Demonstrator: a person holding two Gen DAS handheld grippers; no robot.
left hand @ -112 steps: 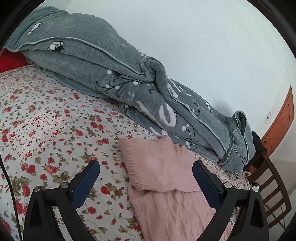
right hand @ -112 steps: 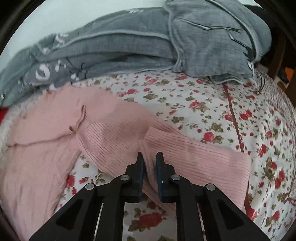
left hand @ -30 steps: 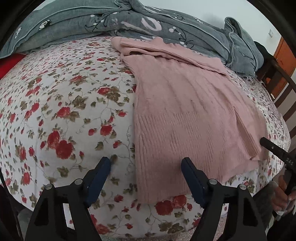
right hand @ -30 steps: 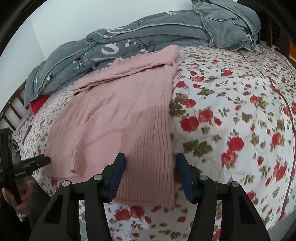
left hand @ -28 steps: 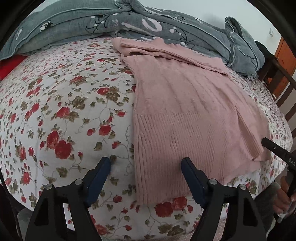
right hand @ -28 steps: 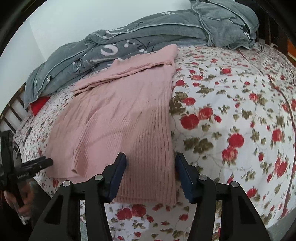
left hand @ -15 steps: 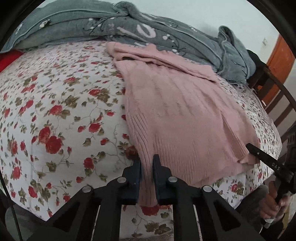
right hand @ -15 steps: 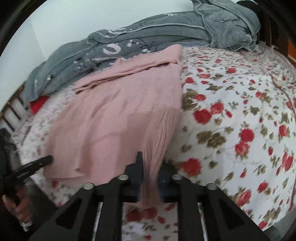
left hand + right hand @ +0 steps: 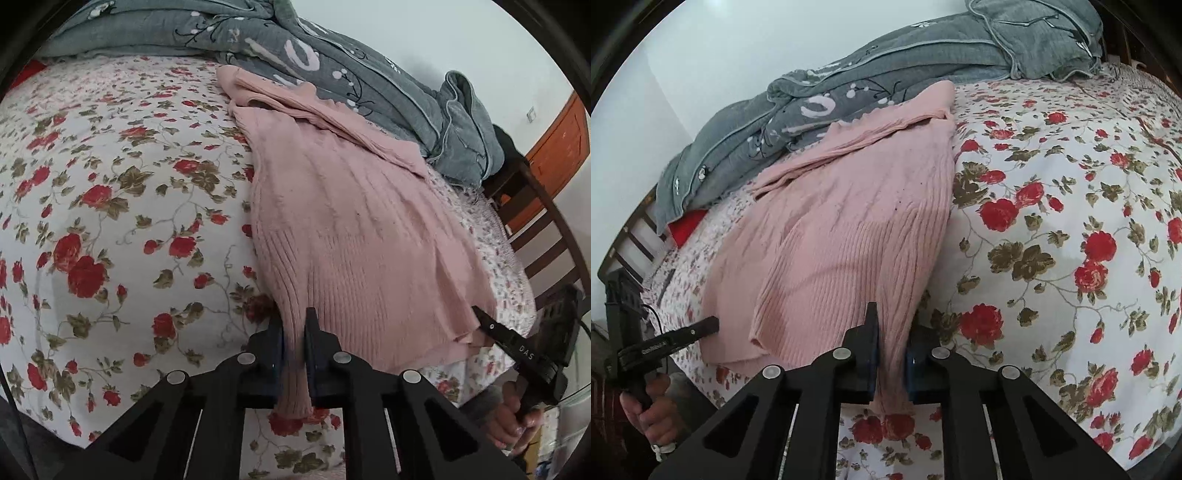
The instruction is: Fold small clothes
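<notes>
A pink ribbed knit sweater (image 9: 351,221) lies spread on the floral bed, its far end against the grey quilt; it also shows in the right wrist view (image 9: 857,221). My left gripper (image 9: 294,332) is shut on the sweater's near hem at its left corner. My right gripper (image 9: 890,343) is shut on the near hem at its right corner. The hem between them hangs loose at the bed's near edge. The right gripper also shows at the right of the left wrist view (image 9: 517,350), and the left gripper at the left of the right wrist view (image 9: 665,339).
A bunched grey quilt (image 9: 332,62) lies along the far side of the bed by the wall. The floral sheet (image 9: 110,203) covers the mattress. A wooden chair (image 9: 546,221) stands at the bed's right end. A red pillow (image 9: 687,225) peeks out under the quilt.
Both grippers went from open to shut on the sweater's near hem corners within the last second and have lifted the hem slightly.
</notes>
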